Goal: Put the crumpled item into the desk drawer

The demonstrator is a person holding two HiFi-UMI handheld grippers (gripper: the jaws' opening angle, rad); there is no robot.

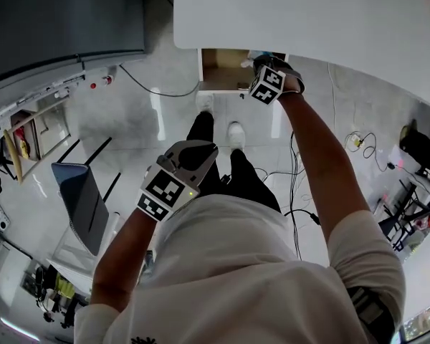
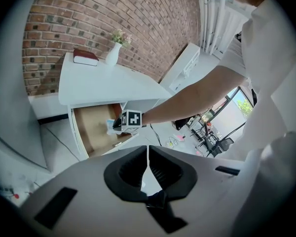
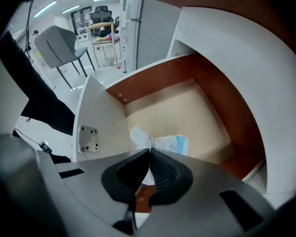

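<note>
Right gripper view shows the right gripper [image 3: 149,150] with its jaws pressed together at the tips, pinching the near edge of the crumpled item [image 3: 164,142]. The item is a white wad with a light blue patch. It spreads out just beyond the jaw tips and lies on the tan floor of the open drawer [image 3: 187,107]. The drawer's pale side wall stands to the left of the jaws, its reddish-brown back and right walls lie further ahead, and the white desk [image 3: 232,58] curves over it above and to the right.

In the left gripper view, the left gripper [image 2: 148,148] has its jaws closed tip to tip with nothing between them. Well ahead of it, the right gripper [image 2: 119,124] reaches into the drawer [image 2: 91,127], and a pale bit of the crumpled item [image 2: 110,128] shows at its tip. The desk [image 2: 98,85] above carries a dark red book [image 2: 85,57] and a white vase [image 2: 113,53], in front of a brick wall [image 2: 89,19].

The head view has the left gripper [image 1: 199,151] held close to the person's body, well back from the drawer [image 1: 221,67]. The right gripper [image 1: 266,69] is stretched forward on an extended arm, with its front end inside the drawer under the edge of the desk [image 1: 308,13]. A grey chair [image 1: 82,196] stands off to the left of the left gripper.
</note>
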